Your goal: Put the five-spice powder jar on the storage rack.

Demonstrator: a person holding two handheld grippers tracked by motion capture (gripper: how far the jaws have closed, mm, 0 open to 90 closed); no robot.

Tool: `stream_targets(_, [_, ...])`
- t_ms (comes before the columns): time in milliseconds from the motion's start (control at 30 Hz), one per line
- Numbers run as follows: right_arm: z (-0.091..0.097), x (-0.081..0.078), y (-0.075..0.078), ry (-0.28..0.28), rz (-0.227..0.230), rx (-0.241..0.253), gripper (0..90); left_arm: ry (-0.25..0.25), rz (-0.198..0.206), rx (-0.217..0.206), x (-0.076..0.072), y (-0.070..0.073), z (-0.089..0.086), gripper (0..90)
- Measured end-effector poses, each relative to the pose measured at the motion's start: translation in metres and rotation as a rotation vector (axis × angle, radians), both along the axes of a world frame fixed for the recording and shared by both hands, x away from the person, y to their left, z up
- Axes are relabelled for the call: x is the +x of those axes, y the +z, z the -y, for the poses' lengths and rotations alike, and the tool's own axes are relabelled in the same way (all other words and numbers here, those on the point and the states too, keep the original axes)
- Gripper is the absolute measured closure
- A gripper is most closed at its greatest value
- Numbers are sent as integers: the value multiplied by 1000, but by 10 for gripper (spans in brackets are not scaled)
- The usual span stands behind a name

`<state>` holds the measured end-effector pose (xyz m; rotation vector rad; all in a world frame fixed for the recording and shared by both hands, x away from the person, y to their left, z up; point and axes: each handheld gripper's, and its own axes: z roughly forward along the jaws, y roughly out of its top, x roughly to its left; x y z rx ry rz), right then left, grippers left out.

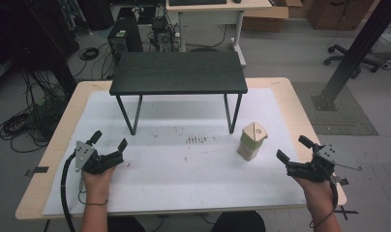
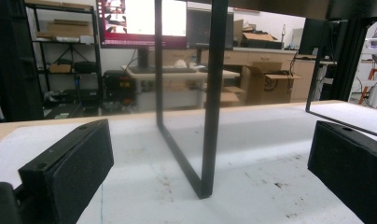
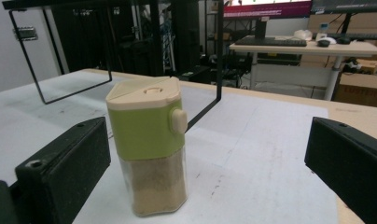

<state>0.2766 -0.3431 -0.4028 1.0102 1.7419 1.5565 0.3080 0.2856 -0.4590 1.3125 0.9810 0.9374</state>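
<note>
Both grippers, left gripper (image 1: 108, 141) and right gripper (image 1: 293, 149), wide open, empty | shaker (image 3: 148, 148) just left of right gripper | likely light, rigid, smooth; grip across clear lower body

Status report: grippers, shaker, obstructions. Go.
Left gripper open, empty, facing the shelf leg. Right gripper open, beside the shaker, not touching. Shaker upright on the mat, lid on. Nothing between right fingers and shaker.

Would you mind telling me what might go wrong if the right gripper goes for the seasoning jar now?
The seasoning jar is tall and narrow, standing left of centre between the right gripper's open jaws; one jaw may touch first and tip it. The black stand's leg is close behind, so a pushed jar could knock it.
</note>
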Motion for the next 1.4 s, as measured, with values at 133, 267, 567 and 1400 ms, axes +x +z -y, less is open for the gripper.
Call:
stream_targets(133, [-2, 0, -1, 25, -12, 0, 0, 0, -2, -4, 0, 0, 0, 4])
stream_targets(267, [-3, 2, -1, 36, -22, -9, 0, -2, -1, -6, 0, 0, 0, 4])
stream_targets(567, [-11, 6, -4, 73, -52, -35, 0, -3, 0, -9, 0, 0, 0, 4])
stream_targets(1400, [-31, 26, -17, 145, -152, -96, 0, -7, 1, -12, 0, 0, 0, 4])
